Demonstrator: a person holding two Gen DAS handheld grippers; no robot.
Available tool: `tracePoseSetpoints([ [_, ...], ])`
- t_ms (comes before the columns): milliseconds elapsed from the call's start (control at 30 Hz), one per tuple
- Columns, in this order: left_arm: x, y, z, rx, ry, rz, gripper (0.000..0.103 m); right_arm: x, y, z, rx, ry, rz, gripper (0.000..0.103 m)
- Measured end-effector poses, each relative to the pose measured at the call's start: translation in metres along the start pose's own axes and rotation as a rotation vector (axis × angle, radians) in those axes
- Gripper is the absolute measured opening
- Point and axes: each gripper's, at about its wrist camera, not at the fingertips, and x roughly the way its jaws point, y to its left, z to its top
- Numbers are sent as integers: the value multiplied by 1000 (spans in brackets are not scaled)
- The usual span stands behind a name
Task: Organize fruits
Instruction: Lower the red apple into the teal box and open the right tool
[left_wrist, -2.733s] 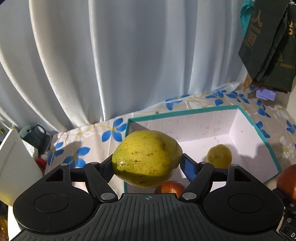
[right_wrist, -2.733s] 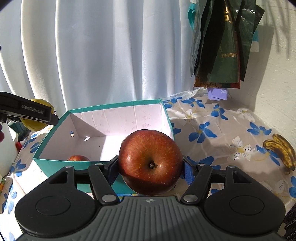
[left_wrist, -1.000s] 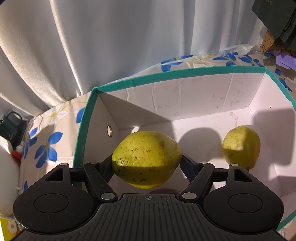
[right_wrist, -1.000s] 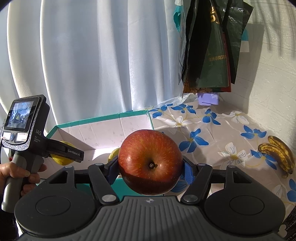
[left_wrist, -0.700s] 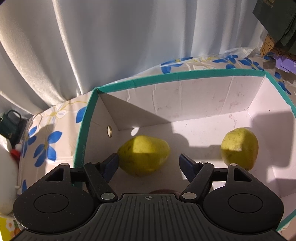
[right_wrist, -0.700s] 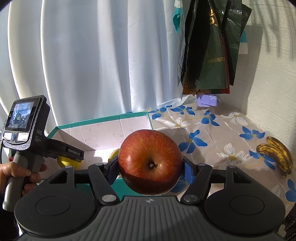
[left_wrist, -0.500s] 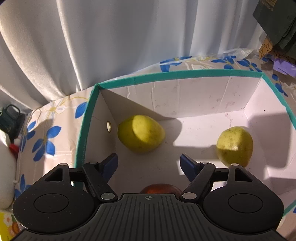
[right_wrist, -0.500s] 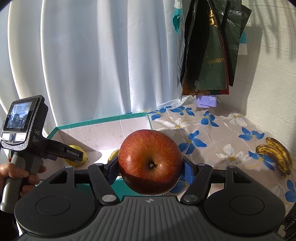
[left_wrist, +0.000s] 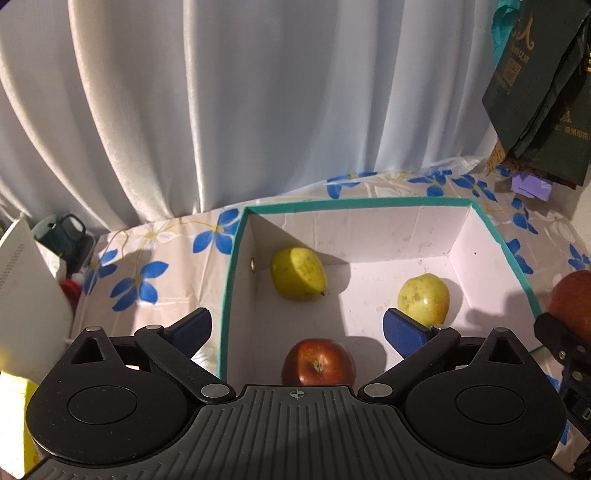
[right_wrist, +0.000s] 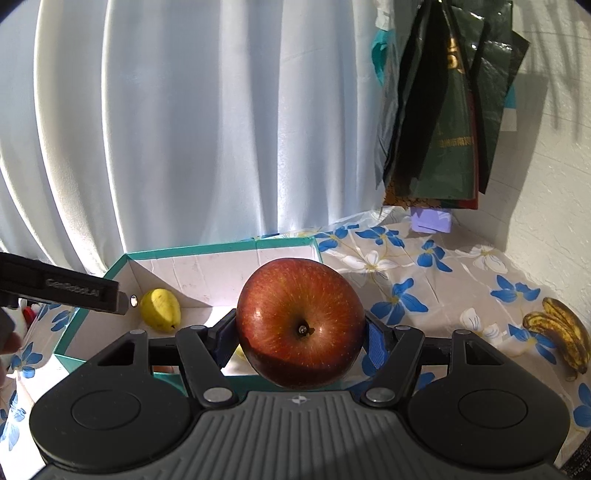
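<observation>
A teal-rimmed white box (left_wrist: 369, 201) sits on the flowered tablecloth. In it lie a yellow pear (left_wrist: 298, 274) at the back left corner, a second yellow pear (left_wrist: 424, 299) to the right and a red apple (left_wrist: 318, 362) at the front. My left gripper (left_wrist: 295, 326) is open and empty above the box's near edge. My right gripper (right_wrist: 299, 338) is shut on a large red apple (right_wrist: 301, 326), held in front of the box (right_wrist: 221, 245). The back-left pear shows in the right wrist view (right_wrist: 160, 309). The held apple shows at the left view's right edge (left_wrist: 572, 299).
White curtains hang behind the table. Dark green bags (right_wrist: 447, 110) hang at the right above a purple packet (right_wrist: 431, 219). Browned bananas (right_wrist: 561, 332) lie at the right on the cloth. A white container (left_wrist: 26, 295) and a dark green item (left_wrist: 61, 229) stand left of the box.
My left gripper opened and dropped the pear into the box, where it rolled to the back left corner; the gripper then drew back and up. The right gripper still holds the apple.
</observation>
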Motion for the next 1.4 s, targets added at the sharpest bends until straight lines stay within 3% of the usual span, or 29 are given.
tracePoseSetpoints([
  [433, -25, 18, -13, -60, -1, 11, 102, 30, 18, 2, -66, 13, 8, 67],
  [1233, -13, 19, -10, -58, 32, 11, 102, 95, 34, -11, -158, 209, -12, 68],
  [1333, -12, 17, -10, -46, 34, 9, 102, 96, 35, -9, -173, 212, -10, 72],
  [1400, -11, 15, -10, -32, 34, 10, 102, 94, 37, -9, -178, 199, 3, 87],
])
